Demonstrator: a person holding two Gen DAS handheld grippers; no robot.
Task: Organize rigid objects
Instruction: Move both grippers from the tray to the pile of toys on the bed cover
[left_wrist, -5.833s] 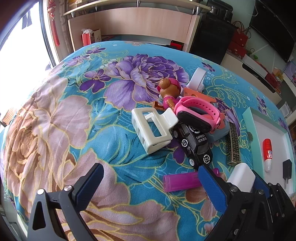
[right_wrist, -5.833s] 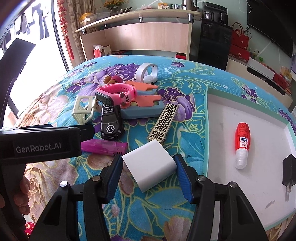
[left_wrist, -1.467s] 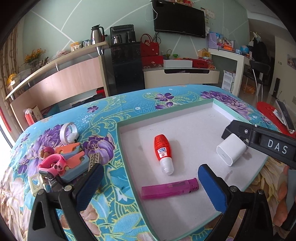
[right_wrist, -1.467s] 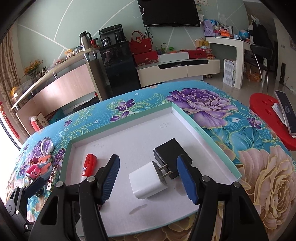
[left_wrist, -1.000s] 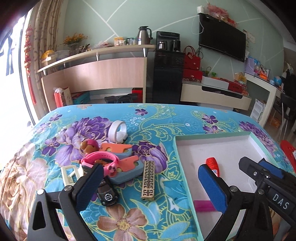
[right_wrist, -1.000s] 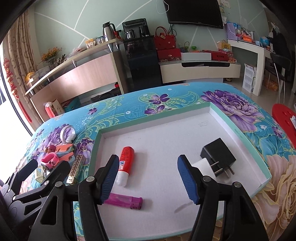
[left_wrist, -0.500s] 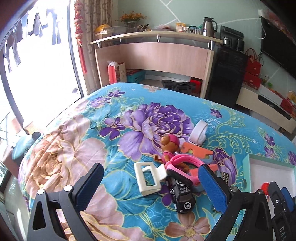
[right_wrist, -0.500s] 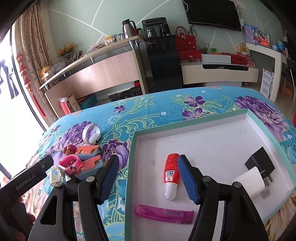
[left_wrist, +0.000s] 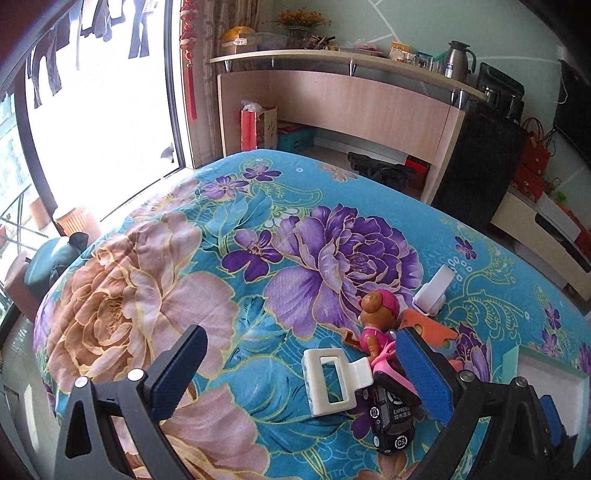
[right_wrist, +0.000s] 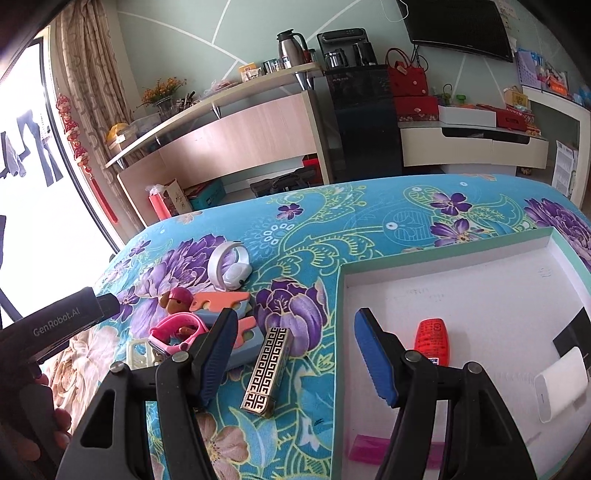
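Your left claw (left_wrist: 299, 373) is spread with nothing between its pads, over the floral bedspread (left_wrist: 155, 280). Just beyond it, a white hair clip (left_wrist: 332, 380) lies against a pink watch (right_wrist: 177, 330), a toy car (left_wrist: 389, 421) and a pup figure (left_wrist: 376, 317). Your right claw (right_wrist: 295, 354) is spread and empty too, straddling the tray (right_wrist: 443, 254) edge, with a gold patterned lighter (right_wrist: 267, 369) between its pads. A red glue bottle (right_wrist: 430, 341) and white charger (right_wrist: 561, 384) lie inside the tray.

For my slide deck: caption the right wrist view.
Open right gripper hovers empty between the gold lighter on the floral cloth and the white tray holding sorted items.
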